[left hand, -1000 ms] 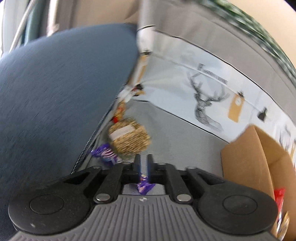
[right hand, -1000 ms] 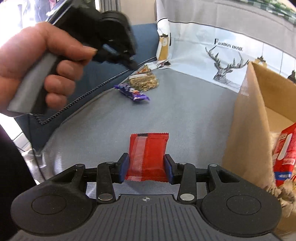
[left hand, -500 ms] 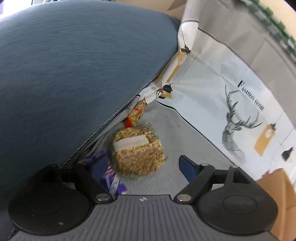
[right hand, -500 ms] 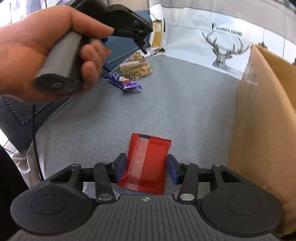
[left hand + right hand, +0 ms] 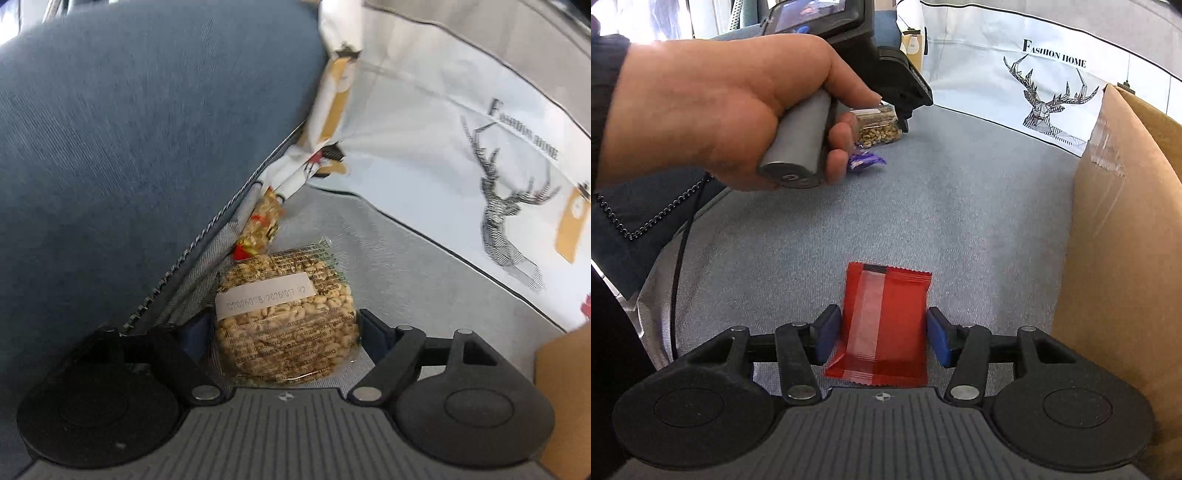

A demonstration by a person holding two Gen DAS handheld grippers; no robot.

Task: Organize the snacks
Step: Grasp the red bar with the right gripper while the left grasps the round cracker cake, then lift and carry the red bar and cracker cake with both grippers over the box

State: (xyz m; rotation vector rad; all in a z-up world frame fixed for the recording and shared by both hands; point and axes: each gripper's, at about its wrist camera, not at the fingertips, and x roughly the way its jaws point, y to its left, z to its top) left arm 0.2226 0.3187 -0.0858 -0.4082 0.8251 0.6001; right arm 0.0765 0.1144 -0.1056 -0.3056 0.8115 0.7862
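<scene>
In the left wrist view a clear-wrapped puffed grain cake [image 5: 286, 317] lies on the grey seat between the open fingers of my left gripper [image 5: 284, 330]; the pads sit at its sides, contact unclear. A red-gold candy [image 5: 260, 230] lies just behind it. In the right wrist view my right gripper [image 5: 881, 338] is shut on a red snack packet [image 5: 884, 325] above the seat. The left gripper [image 5: 890, 92] shows there over the grain cake [image 5: 877, 129], with a purple candy bar [image 5: 866, 160] beside it.
A cardboard box [image 5: 1123, 236] stands at the right, also seen in the left wrist view [image 5: 569, 398]. A blue cushion [image 5: 140, 147] fills the left. A white deer-print cloth [image 5: 1045, 74] hangs at the back. A grey seat [image 5: 923, 214] lies between.
My left gripper let go of the purple bar, opened, and moved forward around the grain cake. My right gripper keeps hold of the red packet, which has tilted slightly.
</scene>
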